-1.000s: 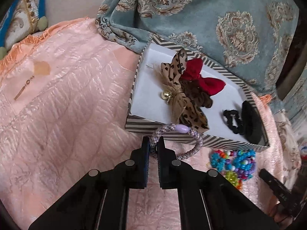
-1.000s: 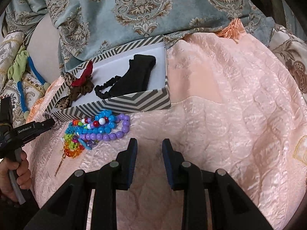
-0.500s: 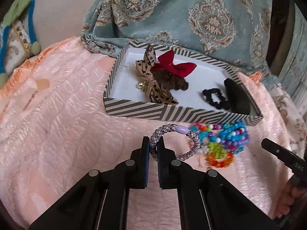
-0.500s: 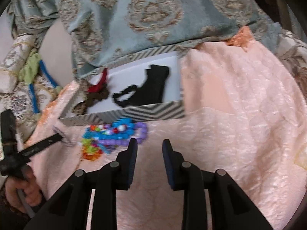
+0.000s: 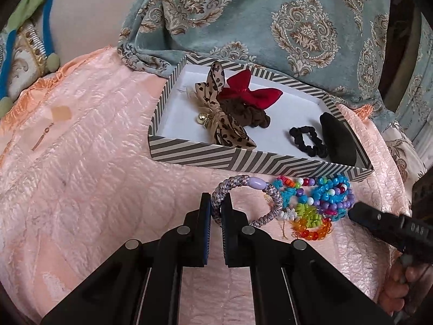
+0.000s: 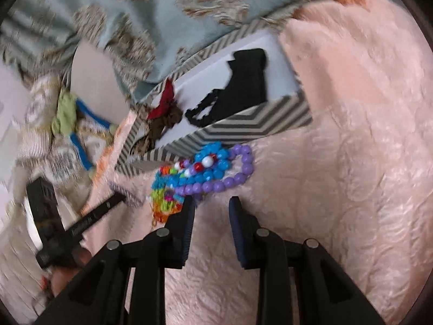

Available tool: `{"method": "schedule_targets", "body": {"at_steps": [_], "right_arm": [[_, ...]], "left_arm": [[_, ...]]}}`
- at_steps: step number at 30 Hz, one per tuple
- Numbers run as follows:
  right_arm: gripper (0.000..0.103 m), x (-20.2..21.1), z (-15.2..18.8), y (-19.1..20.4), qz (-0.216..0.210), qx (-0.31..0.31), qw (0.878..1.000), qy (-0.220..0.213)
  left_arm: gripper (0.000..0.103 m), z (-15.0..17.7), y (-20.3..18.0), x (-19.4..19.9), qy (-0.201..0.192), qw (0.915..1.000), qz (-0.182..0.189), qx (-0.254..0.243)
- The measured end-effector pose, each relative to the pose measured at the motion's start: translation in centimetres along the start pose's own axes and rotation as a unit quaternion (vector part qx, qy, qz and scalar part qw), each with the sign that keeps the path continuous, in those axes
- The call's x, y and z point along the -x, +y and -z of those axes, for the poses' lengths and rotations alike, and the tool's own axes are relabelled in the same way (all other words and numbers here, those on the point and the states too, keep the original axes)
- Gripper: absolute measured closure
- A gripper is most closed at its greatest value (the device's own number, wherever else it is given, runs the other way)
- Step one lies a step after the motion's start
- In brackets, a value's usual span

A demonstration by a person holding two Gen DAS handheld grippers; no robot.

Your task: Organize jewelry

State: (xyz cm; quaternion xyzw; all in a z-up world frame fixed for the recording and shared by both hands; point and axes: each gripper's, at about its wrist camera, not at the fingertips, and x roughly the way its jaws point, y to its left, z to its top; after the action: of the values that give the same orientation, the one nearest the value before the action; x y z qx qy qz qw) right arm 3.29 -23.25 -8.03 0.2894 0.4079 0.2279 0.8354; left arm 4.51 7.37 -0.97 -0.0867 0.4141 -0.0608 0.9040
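My left gripper (image 5: pixel 215 203) is shut on a braided lilac hair tie (image 5: pixel 245 182) with a purple bead, held just above the pink bedspread in front of the striped box (image 5: pixel 243 161). Inside the box lie a leopard bow (image 5: pixel 216 108), a red bow (image 5: pixel 249 92), a brown scrunchie (image 5: pixel 249 113), a small black scrunchie (image 5: pixel 307 140) and a black clip (image 5: pixel 338 139). A heap of coloured bead bracelets (image 5: pixel 316 200) lies right of the hair tie. My right gripper (image 6: pixel 211 203) stands open and empty, its left fingertip at the near edge of the bead bracelets (image 6: pixel 208 173).
A blue-green patterned blanket (image 5: pixel 270 21) is bunched behind the box. A thin gold pin (image 5: pixel 42 138) lies on the pink bedspread (image 5: pixel 94 176) at the left. The other gripper's black finger (image 5: pixel 384 223) and a hand reach in from the right edge.
My left gripper pulled the hair tie back from the box's front wall to the bedspread beside the beads. The right gripper rolled and came closer to the bead heap; its view is blurred.
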Motion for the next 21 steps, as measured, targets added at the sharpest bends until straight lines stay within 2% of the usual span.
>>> {"method": "schedule_targets", "body": {"at_steps": [8,10,13,16,21], "right_arm": [[0.077,-1.0,-1.1,-1.2,-0.019,-0.058,0.998,-0.025],[0.080,-1.2,-1.3,-1.3,-0.019,-0.064,0.997,-0.029],[0.092,-1.4,-1.3,-1.0,0.000,-0.046,0.999,-0.026],[0.094,-1.0,-1.4,-0.3,0.019,-0.023,0.999,-0.029],[0.094,2.2,-1.4,1.9,0.052,0.024,0.996,-0.065]], "left_arm": [[0.103,0.1,0.1,-0.2,0.004,1.0000,-0.002,0.002],[0.103,0.2,0.1,-0.3,0.006,1.0000,-0.004,0.001],[0.103,0.1,0.2,-0.2,0.005,1.0000,-0.004,0.001],[0.103,0.1,0.1,-0.1,0.005,1.0000,-0.005,0.002],[0.103,-0.3,0.0,0.7,-0.004,1.0000,-0.002,0.003]]}}
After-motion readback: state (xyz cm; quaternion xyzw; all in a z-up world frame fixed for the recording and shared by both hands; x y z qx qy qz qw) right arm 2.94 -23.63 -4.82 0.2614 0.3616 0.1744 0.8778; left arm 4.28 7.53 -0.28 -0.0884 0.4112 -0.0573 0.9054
